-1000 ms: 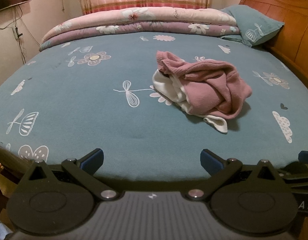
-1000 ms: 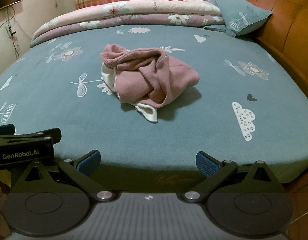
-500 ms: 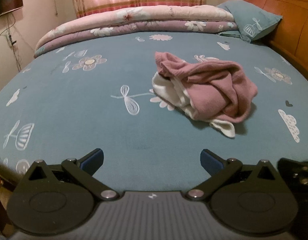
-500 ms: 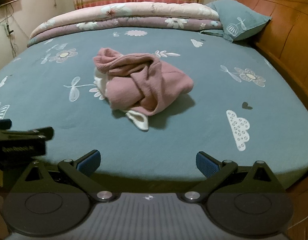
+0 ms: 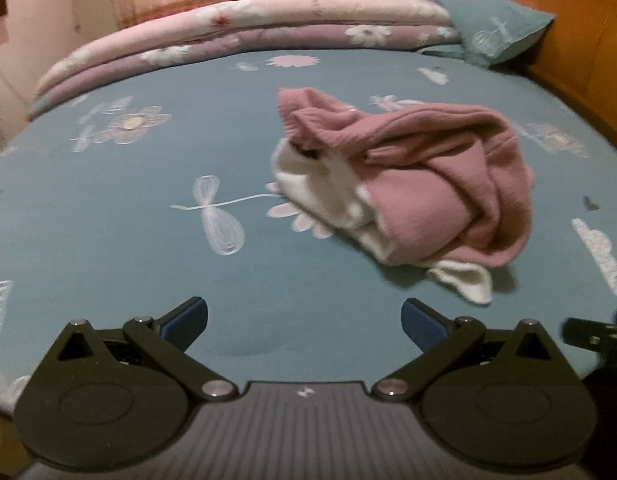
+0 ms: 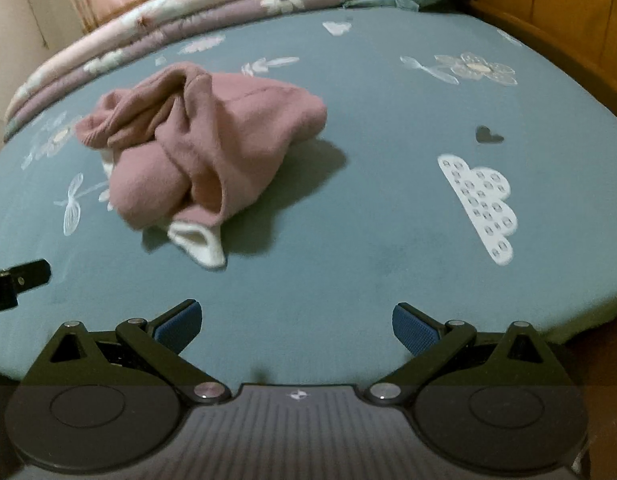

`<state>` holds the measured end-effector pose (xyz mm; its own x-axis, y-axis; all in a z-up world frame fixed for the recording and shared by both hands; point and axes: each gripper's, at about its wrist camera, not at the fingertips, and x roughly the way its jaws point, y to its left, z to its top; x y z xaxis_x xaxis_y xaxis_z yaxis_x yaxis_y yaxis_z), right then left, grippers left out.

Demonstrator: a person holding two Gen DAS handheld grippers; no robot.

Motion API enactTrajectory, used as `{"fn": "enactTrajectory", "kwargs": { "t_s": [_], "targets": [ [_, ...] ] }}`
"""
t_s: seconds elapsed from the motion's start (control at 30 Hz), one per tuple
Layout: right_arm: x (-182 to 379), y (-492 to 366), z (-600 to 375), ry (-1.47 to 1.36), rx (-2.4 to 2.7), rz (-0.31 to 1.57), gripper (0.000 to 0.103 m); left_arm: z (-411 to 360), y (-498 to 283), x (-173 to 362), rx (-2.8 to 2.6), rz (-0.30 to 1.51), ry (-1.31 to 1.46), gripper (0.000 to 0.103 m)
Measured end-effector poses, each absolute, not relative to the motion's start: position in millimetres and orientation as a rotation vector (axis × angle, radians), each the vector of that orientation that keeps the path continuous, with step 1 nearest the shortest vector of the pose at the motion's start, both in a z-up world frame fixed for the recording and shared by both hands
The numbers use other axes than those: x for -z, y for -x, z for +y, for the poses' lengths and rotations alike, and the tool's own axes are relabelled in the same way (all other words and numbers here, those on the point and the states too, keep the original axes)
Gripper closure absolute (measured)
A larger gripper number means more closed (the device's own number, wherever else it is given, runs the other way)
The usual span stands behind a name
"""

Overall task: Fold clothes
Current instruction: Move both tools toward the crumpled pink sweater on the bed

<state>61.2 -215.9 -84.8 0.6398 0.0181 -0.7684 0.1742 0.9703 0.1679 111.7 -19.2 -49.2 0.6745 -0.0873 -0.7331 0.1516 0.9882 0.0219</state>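
A crumpled pink garment [image 5: 436, 184] with a white lining lies in a heap on the teal patterned bed sheet [image 5: 148, 240], right of centre in the left wrist view and in the left half of the right wrist view [image 6: 200, 140]; one white cuff [image 6: 200, 246] sticks out at the heap's lower edge, nearest the cameras. Both sets of tongs hang above the near part of the bed, apart from the cloth: the left tongs [image 5: 304, 318] are spread wide with nothing between the blue pads, and the right tongs [image 6: 294, 322] are likewise spread and empty. A sliver of the other tool shows at the lower right edge of the left view and at the left edge of the right view, so the two sit side by side. At the top of both frames a folded floral quilt [image 5: 244, 28] runs along the far side of the bed, with a teal pillow [image 5: 496, 24] against the wooden headboard at upper right. Judging by this, folding has not begun; the step in hand is the approach to the heap. The next move probably calls for pinching an edge, the white cuff or the ribbed pink hem at the heap's upper left, and lifting so the garment opens out flat on the sheet before any fold is made
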Motion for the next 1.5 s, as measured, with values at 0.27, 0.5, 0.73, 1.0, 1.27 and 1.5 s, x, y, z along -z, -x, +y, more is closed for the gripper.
{"fn": "enactTrajectory", "kwargs": {
  "t_s": [0.27,0.5,0.73,1.0,1.27,1.5],
  "targets": [
    [96.5,-101.4,-205.3,-0.089,0.117,0.859,0.0,-21.9,-140.3,58.3,0.231,0.79,0.003,0.001],
    [119.7,-118.2,-215.1,-0.114,0.143,0.907,0.0,-24.4,-156.6,72.5,0.372,0.749,0.129,0.001],
    [136.8,-121.6,-216.1,-0.099,0.158,0.926,0.0,-26.9,-159.8,108.1,0.272,0.846,0.105,0.001],
    [143.5,-117.6,-215.6,-0.092,0.166,0.889,0.0,-12.2,-150.4,107.3,0.241,0.854,0.103,0.001],
    [140.9,-115.0,-216.4,-0.079,0.146,0.882,0.0,-4.5,-150.5,110.8,0.322,0.876,0.168,0.001],
    [82.8,-108.5,-191.3,0.114,0.046,0.659,0.0,0.6,-144.0,107.5,0.26,0.835,0.105,0.001]
  ]
}}
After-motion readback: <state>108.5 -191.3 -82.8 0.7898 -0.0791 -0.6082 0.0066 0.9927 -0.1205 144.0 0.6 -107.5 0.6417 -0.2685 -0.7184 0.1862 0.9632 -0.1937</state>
